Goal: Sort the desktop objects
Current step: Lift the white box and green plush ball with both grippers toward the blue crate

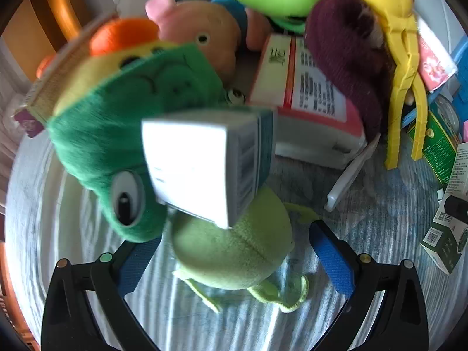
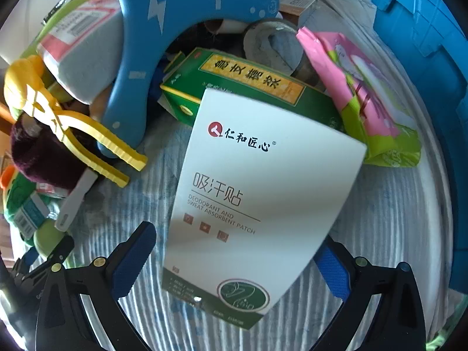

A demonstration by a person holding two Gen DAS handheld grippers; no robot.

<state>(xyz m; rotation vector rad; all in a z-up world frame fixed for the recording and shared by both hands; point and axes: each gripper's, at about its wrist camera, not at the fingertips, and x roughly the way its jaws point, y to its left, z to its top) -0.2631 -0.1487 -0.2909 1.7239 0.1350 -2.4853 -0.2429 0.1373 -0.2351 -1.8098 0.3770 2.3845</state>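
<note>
White box [image 1: 201, 163] blurred, hiding green plush [image 1: 99, 134]; left tool [image 1: 234, 260] spread.

A small box [image 1: 204, 161] is seen lying on the frog plush [image 1: 228, 248]. Far behind, a larger carton [image 1: 304, 87] is placed; the clip [image 1: 406, 87] is found right.

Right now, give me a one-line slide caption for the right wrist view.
Open right gripper straddles a white sweat-patch box on the striped cloth, cluttered pile behind.
</note>
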